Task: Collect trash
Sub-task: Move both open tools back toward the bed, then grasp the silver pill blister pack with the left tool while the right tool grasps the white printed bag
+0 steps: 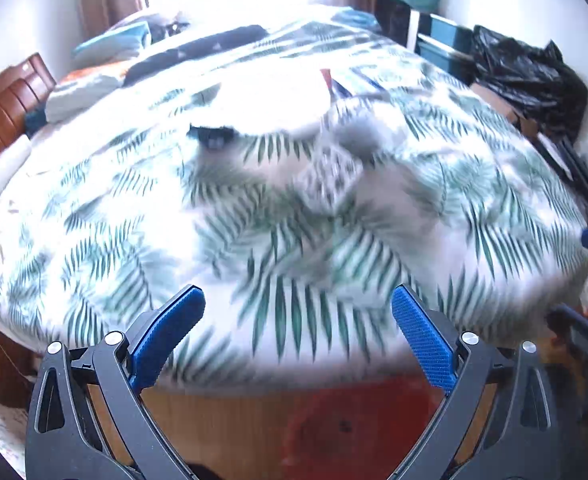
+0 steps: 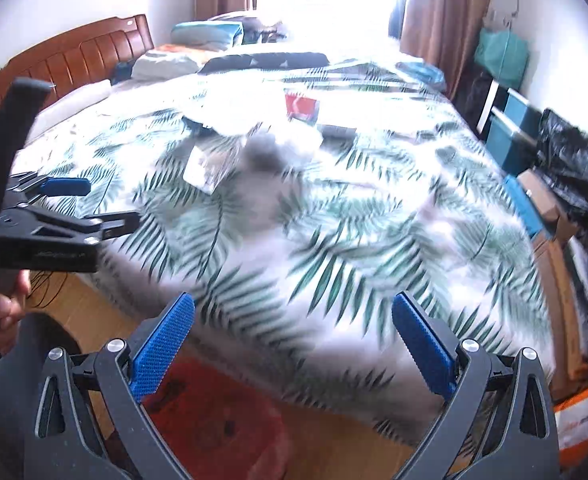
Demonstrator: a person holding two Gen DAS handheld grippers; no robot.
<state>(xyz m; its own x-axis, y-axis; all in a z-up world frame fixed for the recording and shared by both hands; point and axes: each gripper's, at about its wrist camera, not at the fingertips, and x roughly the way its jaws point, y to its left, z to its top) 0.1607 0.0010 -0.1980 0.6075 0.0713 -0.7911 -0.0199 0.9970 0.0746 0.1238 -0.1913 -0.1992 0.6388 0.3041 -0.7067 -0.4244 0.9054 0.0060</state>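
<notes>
Trash (image 2: 214, 168) is still being left scattered mid-bed (image 2: 374, 240), uncollected, while the left gripper (image 1: 298, 308) and right gripper (image 2: 293, 312) are being held spread wide, empty.

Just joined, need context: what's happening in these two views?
A person holds a gripper in each hand over a bed with a leaf-print cover. Both the left gripper and the right gripper are open and hold nothing. Papers and wrappers lie mid-bed, blurred. A red bag sits on the floor at the bed's foot. A black bag sits to the right.
</notes>
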